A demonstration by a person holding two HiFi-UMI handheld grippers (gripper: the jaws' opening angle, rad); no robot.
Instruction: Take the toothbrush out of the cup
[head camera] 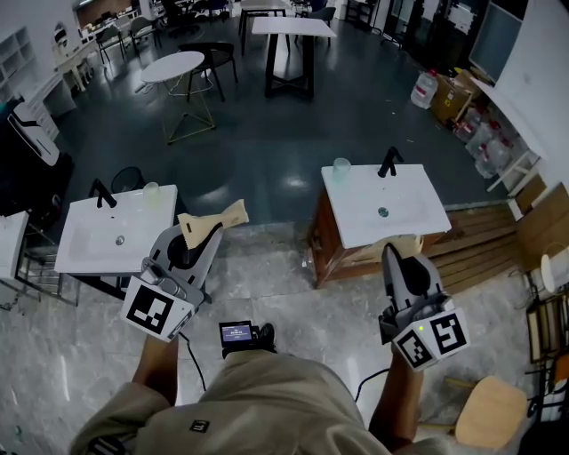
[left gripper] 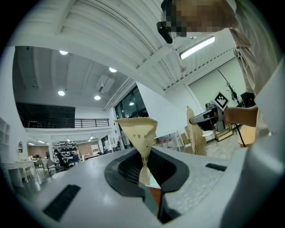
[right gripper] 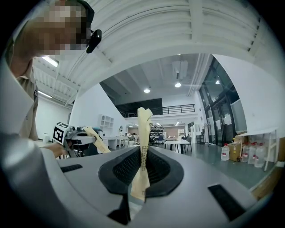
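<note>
Two white washbasins stand on the floor ahead of me, one at the left [head camera: 93, 240] and one at the right [head camera: 404, 213]. A clear cup [head camera: 151, 192] sits on the left basin's back corner beside a black tap. Another clear cup [head camera: 341, 168] sits on the right basin's back left corner. No toothbrush can be made out at this distance. My left gripper [head camera: 218, 218] [left gripper: 137, 129] is held level before the left basin, its beige taped fingertips pressed together with nothing in them. My right gripper [head camera: 402, 246] [right gripper: 143, 120] is held level near the right basin, likewise shut and empty.
The right basin rests on a wooden cabinet [head camera: 324, 249] by a wooden platform [head camera: 484, 233]. A round white table [head camera: 173, 66] and dark tables [head camera: 289, 27] stand further back. Bottles and boxes [head camera: 462, 98] line the right wall. A wooden stool [head camera: 493, 411] is at my right.
</note>
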